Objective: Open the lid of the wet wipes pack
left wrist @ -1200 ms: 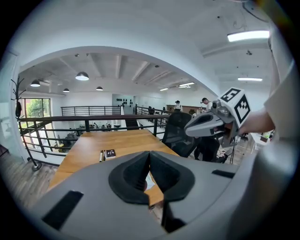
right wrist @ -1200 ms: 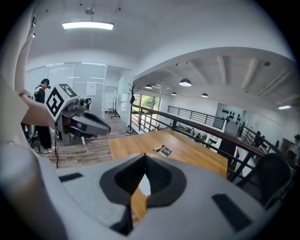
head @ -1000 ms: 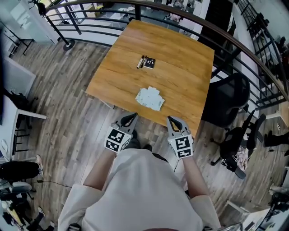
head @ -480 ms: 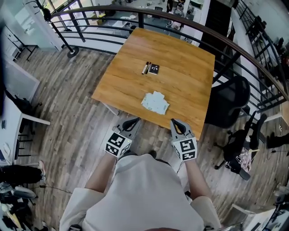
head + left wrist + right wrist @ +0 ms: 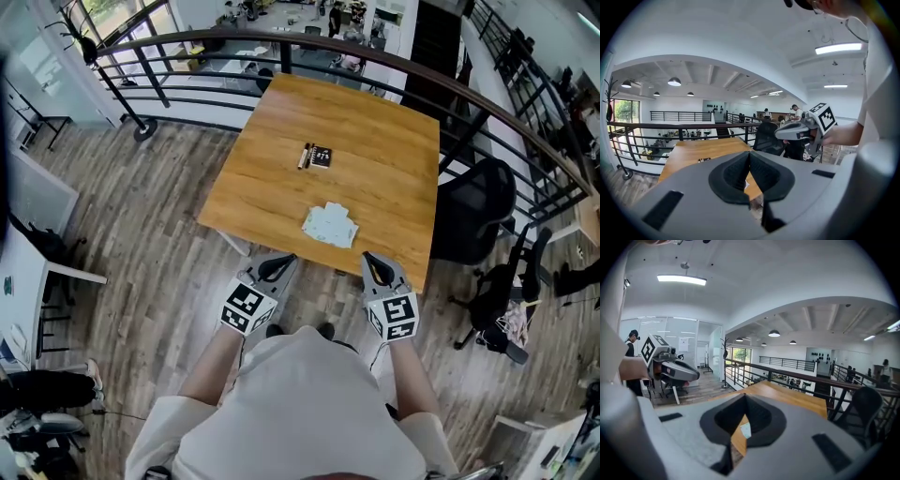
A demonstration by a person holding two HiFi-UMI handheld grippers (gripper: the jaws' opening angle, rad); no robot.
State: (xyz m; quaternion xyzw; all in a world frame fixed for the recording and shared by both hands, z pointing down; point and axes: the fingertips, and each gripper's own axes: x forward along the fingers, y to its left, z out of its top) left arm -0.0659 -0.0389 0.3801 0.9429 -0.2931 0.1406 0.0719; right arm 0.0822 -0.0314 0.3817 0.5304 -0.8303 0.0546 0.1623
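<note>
The wet wipes pack (image 5: 329,226), pale and flat, lies near the front edge of the wooden table (image 5: 272,159). Both grippers hover side by side just short of that edge, clear of the pack. My left gripper (image 5: 279,262) is shut and empty, its pads meeting at the tip (image 5: 749,159). My right gripper (image 5: 370,261) is also shut with nothing held (image 5: 744,401). A sliver of the pack (image 5: 746,430) shows below the right gripper's closed pads. Each gripper view catches the other gripper off to the side.
A small black item with a pen (image 5: 316,157) lies further back on the table. A black office chair (image 5: 473,211) stands at the table's right. A dark railing (image 5: 375,54) curves round behind. Wooden floor lies to the left.
Both grippers have lifted a little together and stay shut. The head view has shifted, so the table and pack sit slightly lower in the picture. Nothing has been touched.
</note>
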